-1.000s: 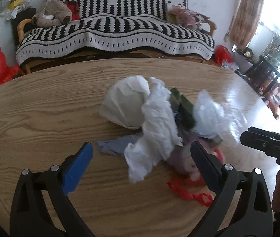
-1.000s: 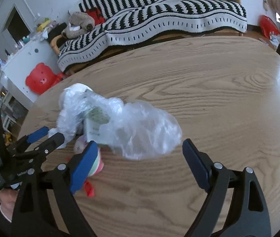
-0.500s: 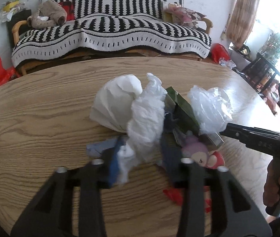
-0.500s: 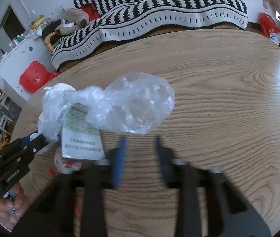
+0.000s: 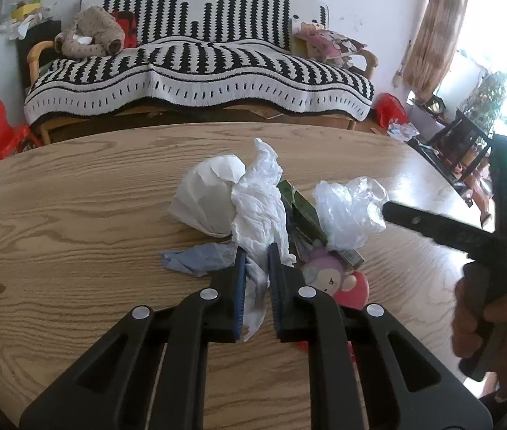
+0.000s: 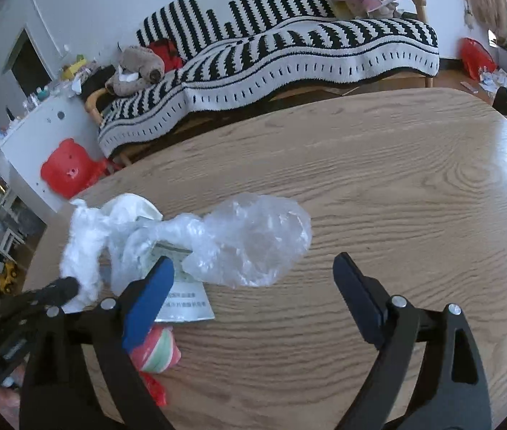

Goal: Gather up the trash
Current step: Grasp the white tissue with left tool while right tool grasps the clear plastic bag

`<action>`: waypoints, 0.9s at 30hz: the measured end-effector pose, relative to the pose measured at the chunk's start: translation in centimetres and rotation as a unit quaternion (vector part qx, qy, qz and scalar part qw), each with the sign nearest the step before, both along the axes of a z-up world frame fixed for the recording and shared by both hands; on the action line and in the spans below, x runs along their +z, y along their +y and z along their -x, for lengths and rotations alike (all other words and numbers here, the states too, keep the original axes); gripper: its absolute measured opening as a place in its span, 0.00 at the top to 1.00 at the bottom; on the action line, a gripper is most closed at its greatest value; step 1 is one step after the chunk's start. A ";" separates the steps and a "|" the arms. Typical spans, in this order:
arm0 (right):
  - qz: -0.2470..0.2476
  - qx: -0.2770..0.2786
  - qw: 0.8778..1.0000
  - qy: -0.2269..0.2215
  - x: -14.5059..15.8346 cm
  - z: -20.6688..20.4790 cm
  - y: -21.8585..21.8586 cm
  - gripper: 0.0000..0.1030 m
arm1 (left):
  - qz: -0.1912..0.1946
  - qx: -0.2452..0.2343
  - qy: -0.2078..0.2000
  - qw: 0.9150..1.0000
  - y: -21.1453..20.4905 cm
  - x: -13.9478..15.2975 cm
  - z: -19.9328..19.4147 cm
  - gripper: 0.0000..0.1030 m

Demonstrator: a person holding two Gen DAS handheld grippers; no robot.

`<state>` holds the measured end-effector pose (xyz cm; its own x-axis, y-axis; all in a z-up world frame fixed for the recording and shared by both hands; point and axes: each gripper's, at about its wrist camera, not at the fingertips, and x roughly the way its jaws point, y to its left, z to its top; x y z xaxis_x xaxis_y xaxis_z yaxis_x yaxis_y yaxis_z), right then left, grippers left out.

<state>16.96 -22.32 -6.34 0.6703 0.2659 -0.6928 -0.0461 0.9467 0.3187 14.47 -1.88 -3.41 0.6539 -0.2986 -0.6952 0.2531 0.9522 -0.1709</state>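
Our left tongs (image 5: 255, 268) have just closed, clenching the white tissue (image 5: 259, 208); right tongs (image 6: 253, 286) have reopened, released near the clear bag (image 6: 250, 240). One piece secured.

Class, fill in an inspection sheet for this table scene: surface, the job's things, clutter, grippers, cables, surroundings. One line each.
Surface: oval wooden table, grain visible, a small dark mark near its left edge.
Job's things: crumpled white tissue, white paper wad, clear plastic bag, printed packet, blue scrap, all heaped together.
Clutter: pink cartoon wrapper and red scraps by the heap.
Grippers: left gripper has just closed on the tissue; right gripper has just reopened, nothing between its fingers.
Cables: nothing seen.
Surroundings: striped sofa, plush toy, red stool.
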 end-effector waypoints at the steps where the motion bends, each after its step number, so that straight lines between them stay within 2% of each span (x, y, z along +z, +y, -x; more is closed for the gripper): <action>1: 0.006 0.002 1.000 0.001 -0.2 -0.4 0.3 0.15 | 0.004 0.000 0.002 1.000 0.1 0.0 -0.1 0.89; 5: 0.019 0.018 1.000 0.006 -1.0 -2.1 1.5 0.15 | 0.010 -0.005 0.003 1.000 0.1 0.3 -0.3 0.89; 11: 0.013 0.038 0.999 0.015 -2.3 -4.6 2.2 0.15 | 0.013 -0.006 0.005 1.000 0.0 0.2 -0.4 0.89; 13: 0.009 0.047 0.999 0.021 -2.6 -5.1 2.4 0.40 | 0.013 -0.007 0.007 1.000 0.1 0.1 -0.6 0.89; 15: -0.001 0.055 0.998 0.032 -3.0 -5.5 2.4 0.72 | 0.013 -0.006 0.008 1.000 0.1 0.0 -0.8 0.89; 16: -0.004 0.057 0.998 0.034 -3.1 -5.5 2.5 0.82 | 0.013 -0.005 0.008 1.000 0.0 0.0 -0.9 0.89; 19: 0.001 0.055 0.998 0.027 -2.7 -5.2 2.5 0.90 | 0.014 -0.001 0.011 1.000 0.0 -0.1 -0.9 0.89; 27: 0.006 0.039 0.999 -0.005 0.6 -2.1 1.0 0.91 | 0.018 0.002 -0.001 1.000 -0.3 1.0 -0.1 0.89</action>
